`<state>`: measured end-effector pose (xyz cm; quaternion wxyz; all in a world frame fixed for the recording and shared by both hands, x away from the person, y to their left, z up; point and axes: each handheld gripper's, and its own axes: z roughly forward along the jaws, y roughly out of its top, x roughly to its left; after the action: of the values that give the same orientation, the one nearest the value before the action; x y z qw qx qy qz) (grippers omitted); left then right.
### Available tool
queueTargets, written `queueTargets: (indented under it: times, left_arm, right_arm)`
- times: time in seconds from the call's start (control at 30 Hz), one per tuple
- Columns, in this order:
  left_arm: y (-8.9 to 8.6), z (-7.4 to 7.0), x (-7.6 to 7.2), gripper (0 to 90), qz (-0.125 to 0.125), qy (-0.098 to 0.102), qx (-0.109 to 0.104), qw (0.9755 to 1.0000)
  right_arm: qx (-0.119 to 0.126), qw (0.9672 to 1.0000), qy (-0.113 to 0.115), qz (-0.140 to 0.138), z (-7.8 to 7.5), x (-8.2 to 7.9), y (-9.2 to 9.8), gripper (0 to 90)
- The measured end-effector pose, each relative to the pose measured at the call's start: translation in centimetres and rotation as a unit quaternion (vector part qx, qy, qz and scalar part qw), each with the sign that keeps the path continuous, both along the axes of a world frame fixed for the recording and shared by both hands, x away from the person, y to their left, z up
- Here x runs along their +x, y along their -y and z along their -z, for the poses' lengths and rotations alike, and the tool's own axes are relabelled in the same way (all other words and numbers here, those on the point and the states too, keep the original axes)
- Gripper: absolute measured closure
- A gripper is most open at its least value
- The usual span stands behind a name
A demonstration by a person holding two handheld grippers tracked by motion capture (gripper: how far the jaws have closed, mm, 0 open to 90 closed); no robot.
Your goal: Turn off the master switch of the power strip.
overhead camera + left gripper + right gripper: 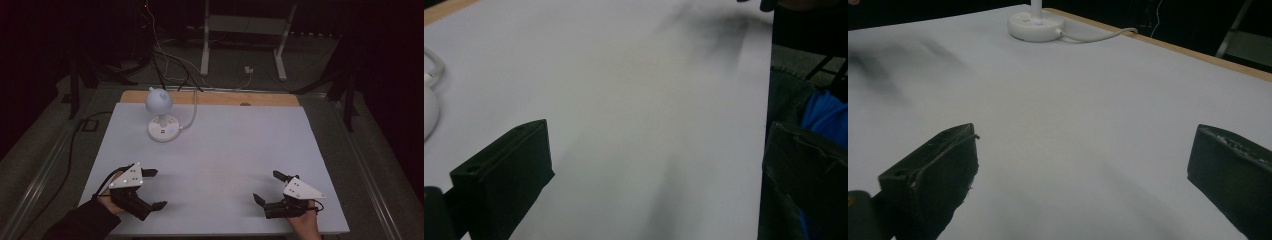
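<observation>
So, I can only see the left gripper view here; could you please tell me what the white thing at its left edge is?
Observer: It is a small white lamp with a round head, standing on a round base.
Operator: Thanks. Is the right gripper holding anything?
Observer: No, the right gripper rests open, jaws apart over bare table.
Operator: And does the lamp have a cable?
Observer: Yes, a white cable runs from its base toward the table's far edge.

Lamp (161, 118) on table's (225, 150) far-left part
</observation>
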<state>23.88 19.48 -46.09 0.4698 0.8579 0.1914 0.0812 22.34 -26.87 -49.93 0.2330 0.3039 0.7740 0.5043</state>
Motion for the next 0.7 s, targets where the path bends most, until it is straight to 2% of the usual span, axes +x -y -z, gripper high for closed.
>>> queueTargets:
  times: [0.33, 0.7]
  left_arm:
    - [0.1, -1.5, 1.7, 0.2, -0.01, 0.013, -0.001, 0.9999]
    - [0.7, -2.2, 3.2, 0.2, -0.021, 0.018, -0.003, 0.9996]
  right_arm:
    - [0.006, 1.0, -0.002, 0.0, 0.0, 0.0, 0.0, 0.0]
    - [0.008, 1.0, -0.005, -0.002, 0.0, 0.0, 0.0, 0.0]
